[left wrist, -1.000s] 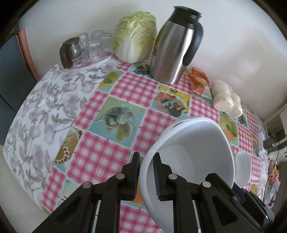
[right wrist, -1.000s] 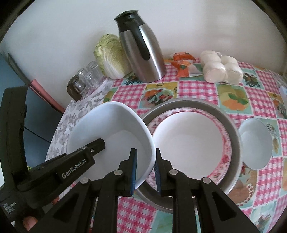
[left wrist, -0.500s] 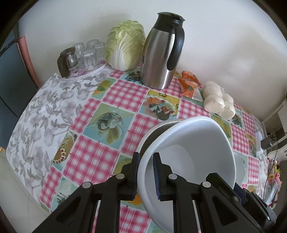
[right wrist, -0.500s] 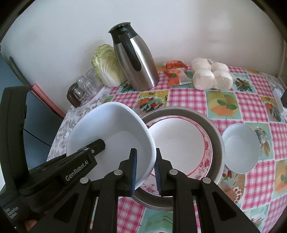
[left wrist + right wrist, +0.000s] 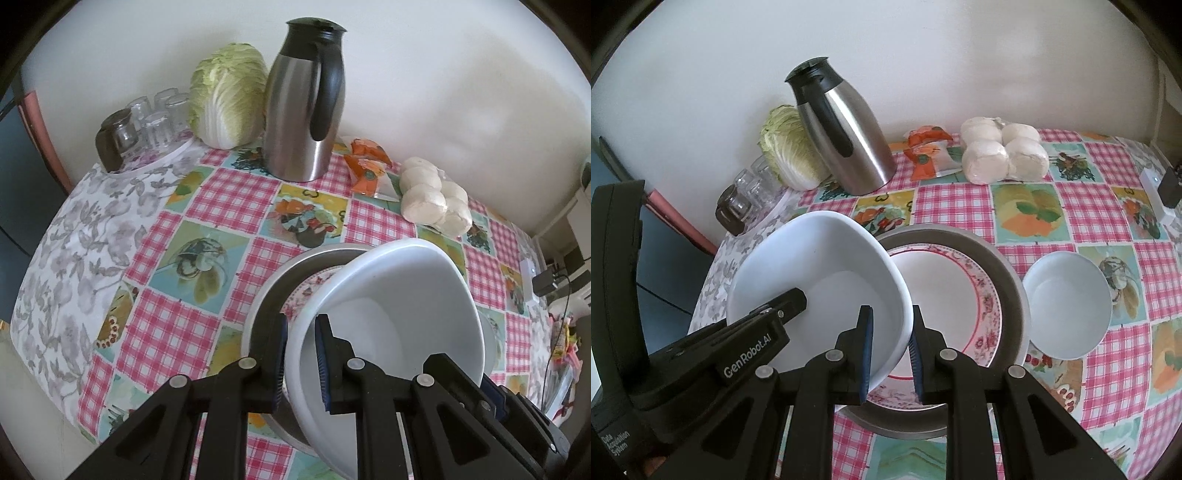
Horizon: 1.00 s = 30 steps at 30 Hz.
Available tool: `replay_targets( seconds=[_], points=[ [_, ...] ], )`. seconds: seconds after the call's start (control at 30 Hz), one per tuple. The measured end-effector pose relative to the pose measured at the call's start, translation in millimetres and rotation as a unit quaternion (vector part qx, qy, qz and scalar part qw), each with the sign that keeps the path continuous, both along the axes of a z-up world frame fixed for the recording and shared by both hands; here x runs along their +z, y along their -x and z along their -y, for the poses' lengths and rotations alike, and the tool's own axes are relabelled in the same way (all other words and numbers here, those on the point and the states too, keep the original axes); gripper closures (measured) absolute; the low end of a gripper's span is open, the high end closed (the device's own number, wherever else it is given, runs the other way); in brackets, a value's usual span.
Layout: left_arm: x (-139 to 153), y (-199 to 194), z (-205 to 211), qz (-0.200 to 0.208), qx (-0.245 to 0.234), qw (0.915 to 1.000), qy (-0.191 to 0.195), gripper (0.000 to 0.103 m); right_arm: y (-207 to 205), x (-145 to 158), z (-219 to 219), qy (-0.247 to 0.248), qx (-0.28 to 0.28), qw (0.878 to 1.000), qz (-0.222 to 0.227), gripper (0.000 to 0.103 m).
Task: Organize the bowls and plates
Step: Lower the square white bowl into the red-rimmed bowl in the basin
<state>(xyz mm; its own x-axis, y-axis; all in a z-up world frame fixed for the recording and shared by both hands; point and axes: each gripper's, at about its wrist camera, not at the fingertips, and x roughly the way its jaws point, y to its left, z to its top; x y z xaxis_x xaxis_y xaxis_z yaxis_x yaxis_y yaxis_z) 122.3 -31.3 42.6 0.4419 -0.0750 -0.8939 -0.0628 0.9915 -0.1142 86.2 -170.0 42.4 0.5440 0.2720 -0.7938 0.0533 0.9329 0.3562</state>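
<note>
- The left tool [image 5: 300, 363] pinches the rim of the large white plastic bowl [image 5: 391, 321], one blue-padded finger outside the wall and one inside.
- The right tool [image 5: 889, 349] grips the same bowl [image 5: 820, 280] on its opposite rim, again with a finger on each side of the wall.
- Held between the two tools, the bowl is tilted and raised off the desk, overlapping the left edge of the stack beneath it.
- That stack is a white plate with a pink floral border [image 5: 945, 295] lying inside a wide grey metal pan [image 5: 1012, 295] on the desk covered with a pink checked cloth [image 5: 1027, 206].
- A small white round bowl [image 5: 1067, 299] sits upright just right of the pan, touching or nearly touching its rim.
- At the back near the wall stand a steel thermos jug with a black handle [image 5: 303, 118], a pale green Chinese cabbage [image 5: 229, 96] and a cluster of upturned clear glasses [image 5: 155, 118].
- A bag of white steamed buns [image 5: 1001, 151] and an orange snack packet [image 5: 923, 151] lie right of the jug.
</note>
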Motion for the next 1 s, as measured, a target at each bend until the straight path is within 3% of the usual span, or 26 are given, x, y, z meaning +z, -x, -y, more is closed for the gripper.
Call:
replay_targets(
  seconds=[0.43,1.0],
  points=[
    [-9.7,-14.1,26.5,-0.010,-0.031,0.9988,0.037,0.086,-4.6,-4.6,33.0,-0.008,-0.039,0.999,-0.008,0.083],
    [-32.0,-26.4,23.0,-0.036,-0.025,0.9979,0.048,0.086,-16.9,-28.9,34.3,-0.009,-0.042,0.998,-0.042,0.083]
  ],
)
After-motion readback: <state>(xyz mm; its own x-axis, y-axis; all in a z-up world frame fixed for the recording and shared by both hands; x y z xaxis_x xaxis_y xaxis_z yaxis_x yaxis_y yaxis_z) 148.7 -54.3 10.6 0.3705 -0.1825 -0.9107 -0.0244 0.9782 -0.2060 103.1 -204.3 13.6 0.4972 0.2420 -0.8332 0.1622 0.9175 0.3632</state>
